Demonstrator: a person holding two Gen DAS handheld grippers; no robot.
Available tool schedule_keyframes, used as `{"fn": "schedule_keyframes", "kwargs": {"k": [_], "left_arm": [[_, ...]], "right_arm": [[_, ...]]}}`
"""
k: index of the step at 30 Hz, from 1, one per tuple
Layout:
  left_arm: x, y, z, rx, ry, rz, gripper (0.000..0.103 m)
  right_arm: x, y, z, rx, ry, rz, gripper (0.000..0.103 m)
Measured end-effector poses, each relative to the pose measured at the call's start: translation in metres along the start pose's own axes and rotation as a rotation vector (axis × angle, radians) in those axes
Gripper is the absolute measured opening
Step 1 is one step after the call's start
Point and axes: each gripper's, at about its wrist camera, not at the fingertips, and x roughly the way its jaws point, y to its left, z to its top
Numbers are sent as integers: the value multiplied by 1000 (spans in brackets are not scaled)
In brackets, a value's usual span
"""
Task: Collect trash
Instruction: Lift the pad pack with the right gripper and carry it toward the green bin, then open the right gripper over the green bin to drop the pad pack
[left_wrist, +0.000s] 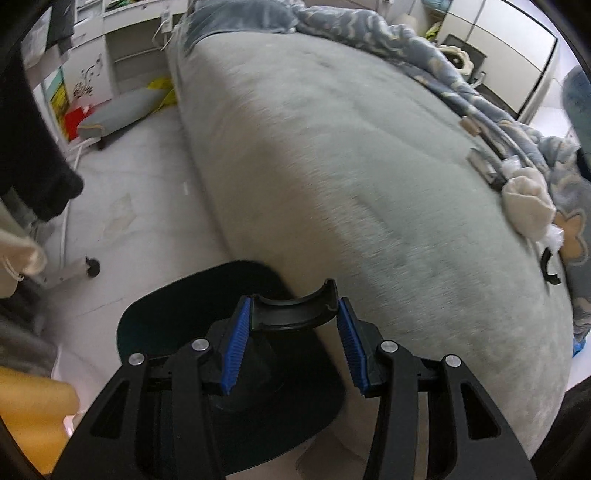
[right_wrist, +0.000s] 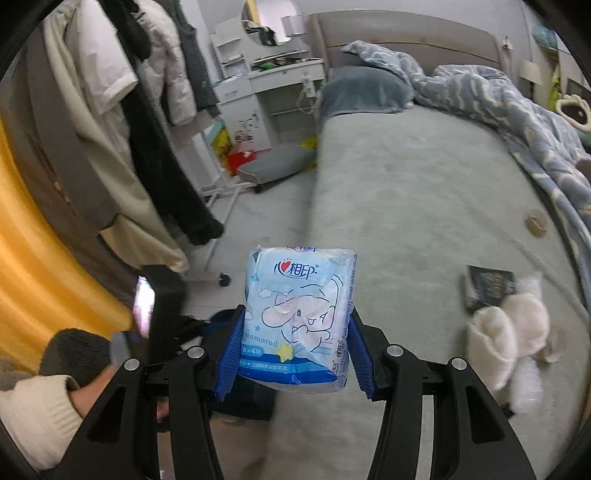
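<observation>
A: What do the jaws have?

B: The left gripper (left_wrist: 294, 310) is clenched on a black curved piece (left_wrist: 293, 308), pinched end to end between its blue pads. The right gripper (right_wrist: 293, 343) is grasping a tissue pack (right_wrist: 299, 314), upright, its lower half between the pads.

A: And below them?

B: Under the left gripper, off the edge of the bed (left_wrist: 332, 166), a dark bin (left_wrist: 173, 310) stands on the floor. Likely both pieces are headed there, though neither is dropped yet.

A: What is left on the bed?

B: Near the blanket (left_wrist: 461, 92), a white wad (left_wrist: 528, 206), a flat dark packet (left_wrist: 484, 166) beside it, and another black curved bit (left_wrist: 550, 267) nearer the bed's foot. So I judge the job partway, with more to pick up.
</observation>
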Motion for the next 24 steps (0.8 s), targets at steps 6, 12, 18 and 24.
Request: {"fn": "schedule_keyframes", "kwargs": {"k": [6,12,18,24], "left_arm": [[10,22,-9,-30,70,12,50],[21,44,-20,-52,140,29,50],[19,68,-31,-77,181,37,52],[8,89,-34,-100,174,31,68]], "right_arm": [[30,30,-2,-50,72,15,53],[56,48,-3,-61,125,36,53],[74,52,-3,-18,154,66,53],[93,56,-5,-20,189,53,53]]}}
